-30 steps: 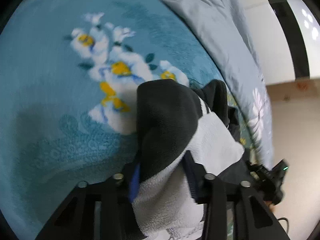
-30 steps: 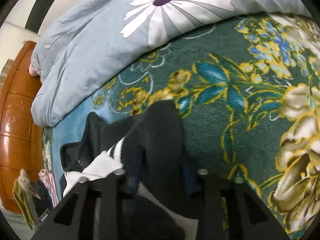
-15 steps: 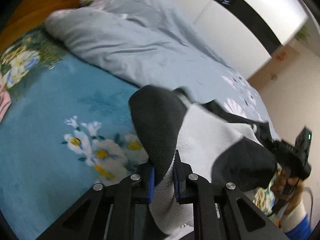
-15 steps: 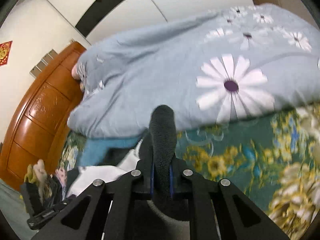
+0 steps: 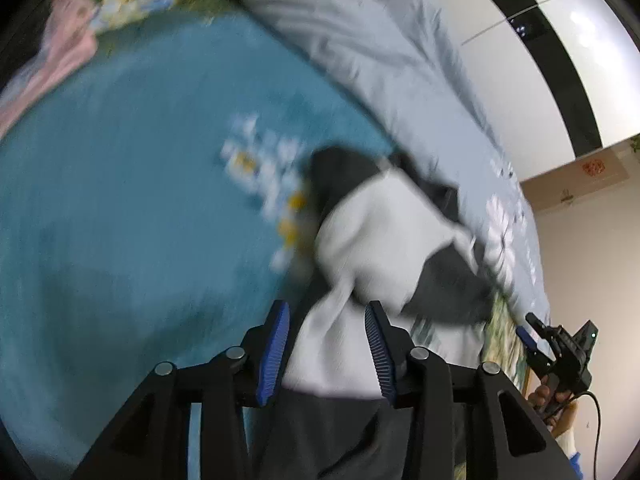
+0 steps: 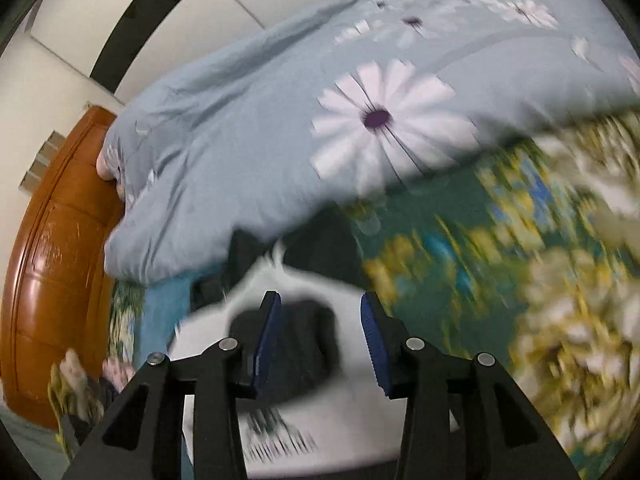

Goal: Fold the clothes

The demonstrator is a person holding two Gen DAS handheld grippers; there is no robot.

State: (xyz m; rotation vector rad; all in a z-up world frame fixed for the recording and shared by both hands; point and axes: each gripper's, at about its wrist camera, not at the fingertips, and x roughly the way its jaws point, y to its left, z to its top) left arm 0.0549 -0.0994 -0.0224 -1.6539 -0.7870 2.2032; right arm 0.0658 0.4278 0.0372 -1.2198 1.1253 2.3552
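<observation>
garment (image 5: 372, 232) (black-white fleece) | long axis runs away from tools | left tool (image 5: 328, 344), right tool (image 6: 320, 336) spread, empty

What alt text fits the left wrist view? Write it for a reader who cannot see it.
The open left gripper hangs over a black and white fleece garment lying on a teal floral blanket, its jaws wide apart. A pale blue duvet lies behind; the right gripper shows at the right edge. The picture is motion-blurred.

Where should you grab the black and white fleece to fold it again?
Probably the black sleeve end lying on top of the fleece. It sits raised between the open right gripper's fingers, so come straight down from above and pinch it.
</observation>
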